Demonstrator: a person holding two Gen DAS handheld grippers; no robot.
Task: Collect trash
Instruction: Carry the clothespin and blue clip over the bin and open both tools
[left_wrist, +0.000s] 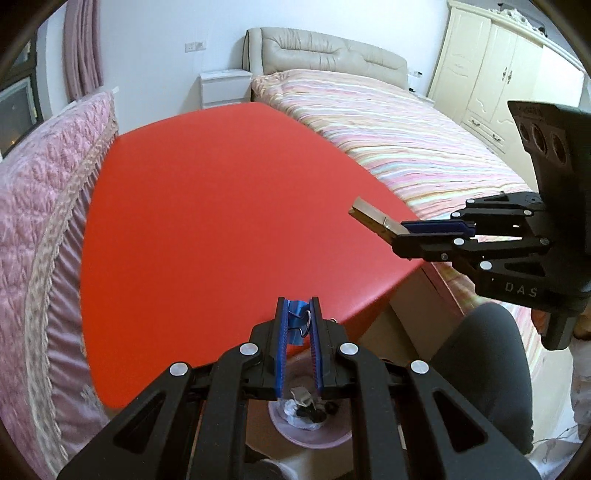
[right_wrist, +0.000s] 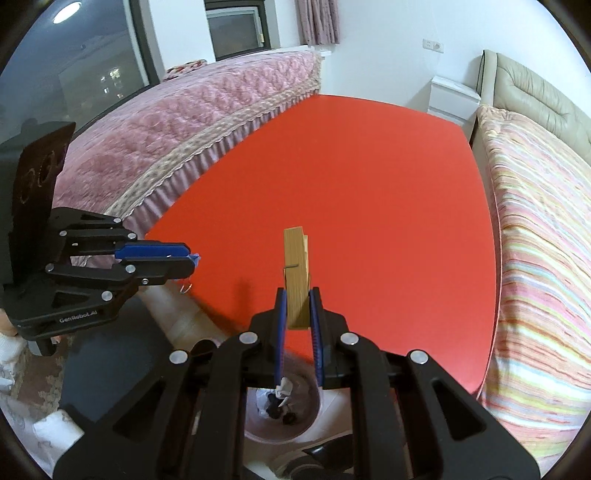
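My left gripper (left_wrist: 298, 308) is shut on a small blue binder clip (left_wrist: 296, 320) with wire handles, held above the near edge of the red table (left_wrist: 221, 206). In the right wrist view that left gripper (right_wrist: 190, 258) shows at the left, the blue binder clip (right_wrist: 195, 257) peeking from its tip. My right gripper (right_wrist: 297, 295) is shut on a wooden clothespin (right_wrist: 295, 273) that sticks up past the fingertips. The left wrist view shows the right gripper (left_wrist: 400, 232) with the wooden clothespin (left_wrist: 371, 216) pointing left. A pink trash bin (right_wrist: 306, 413) with trash inside sits below both grippers.
A pink quilted bed (right_wrist: 177, 122) borders the table on the left, a striped bed (left_wrist: 406, 140) on the right. The pink trash bin (left_wrist: 328, 435) stands on the floor by the table's near edge. A person's dark-clad leg (left_wrist: 484, 373) is beside it. White nightstand (left_wrist: 225, 88) at the back.
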